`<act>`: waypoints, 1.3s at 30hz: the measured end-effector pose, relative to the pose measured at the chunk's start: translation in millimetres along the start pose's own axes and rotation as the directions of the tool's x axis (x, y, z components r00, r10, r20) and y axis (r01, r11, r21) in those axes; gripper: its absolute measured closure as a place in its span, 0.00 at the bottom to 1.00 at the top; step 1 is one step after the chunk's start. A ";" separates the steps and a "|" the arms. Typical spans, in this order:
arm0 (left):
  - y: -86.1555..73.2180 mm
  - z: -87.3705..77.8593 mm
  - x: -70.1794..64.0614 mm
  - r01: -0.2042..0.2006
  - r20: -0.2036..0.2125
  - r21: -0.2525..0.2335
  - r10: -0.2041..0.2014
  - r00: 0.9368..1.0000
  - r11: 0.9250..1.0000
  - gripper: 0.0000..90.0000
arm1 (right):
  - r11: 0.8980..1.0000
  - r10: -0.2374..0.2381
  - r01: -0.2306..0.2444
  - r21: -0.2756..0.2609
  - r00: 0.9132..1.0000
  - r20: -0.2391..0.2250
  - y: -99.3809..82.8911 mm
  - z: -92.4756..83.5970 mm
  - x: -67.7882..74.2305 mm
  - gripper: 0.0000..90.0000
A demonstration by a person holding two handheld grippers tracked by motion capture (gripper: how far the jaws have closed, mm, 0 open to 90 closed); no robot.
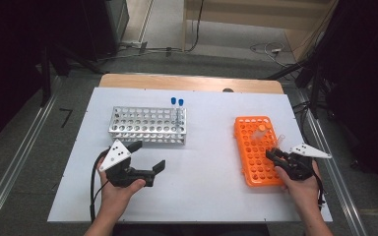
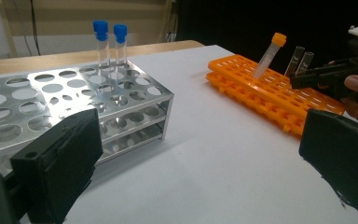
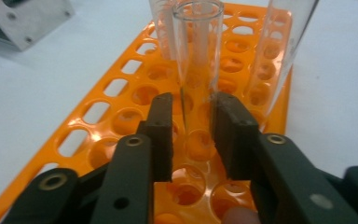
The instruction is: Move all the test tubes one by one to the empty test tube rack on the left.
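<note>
The right gripper (image 3: 191, 135) has its jaws pinching a clear uncapped glass tube (image 3: 196, 51), which stands upright in a hole near the right edge of the orange rack (image 3: 116, 116) on the right side of the table (image 1: 206, 162). The pads sit on the lower part of the tube's exposed length, just above the rack's top plate; the contact looks firm, though glare on the glass makes the exact touch line hard to read. Two further clear tubes stand just beside it, and an orange-capped tube (image 2: 270, 53) leans in a hole farther back.

The left gripper (image 1: 145, 157) hovers with its jaws spread wide and nothing between them, near the metal rack (image 1: 147, 125), which holds two blue-capped tubes (image 2: 109, 39) at its far corner.

Judgement: the tube is light, stiff, smooth and breakable. A grip across the middle of the wall, squarely on both pads and with modest pressure, should suit; a straight upward lift avoids levering against the hole or knocking the neighbours.
</note>
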State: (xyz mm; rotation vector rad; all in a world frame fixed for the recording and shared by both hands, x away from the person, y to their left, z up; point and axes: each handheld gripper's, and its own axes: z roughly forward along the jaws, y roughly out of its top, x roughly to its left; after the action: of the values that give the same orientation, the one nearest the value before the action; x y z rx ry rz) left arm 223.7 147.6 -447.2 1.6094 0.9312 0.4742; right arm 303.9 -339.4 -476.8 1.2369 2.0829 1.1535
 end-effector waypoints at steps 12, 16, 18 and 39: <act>-0.3 1.5 -5.5 -0.005 0.012 0.006 0.005 1.000 1.000 0.00 | 0.998 -0.019 0.021 -0.060 0.999 0.031 3.6 -10.3 0.7 0.82; -0.3 3.6 -8.6 -0.009 0.022 0.009 0.009 1.000 1.000 0.00 | 0.993 -0.026 0.029 -0.112 0.999 0.029 9.8 -21.2 2.9 0.82; -0.6 4.9 -10.7 -0.013 0.026 0.015 0.013 1.000 1.000 0.00 | 0.991 -0.026 0.029 -0.128 0.999 0.020 12.1 -26.3 5.2 0.82; 2.0 13.7 -31.3 -0.030 0.081 0.021 0.029 0.996 0.999 0.00 | 0.984 -0.102 0.068 -0.165 0.973 -0.208 23.6 -27.2 68.2 0.82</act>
State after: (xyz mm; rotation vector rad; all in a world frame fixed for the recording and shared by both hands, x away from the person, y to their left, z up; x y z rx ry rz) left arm 215.5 114.6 -443.2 1.6527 0.8556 0.4168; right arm 262.2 -286.0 -439.9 0.9767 2.1269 1.4365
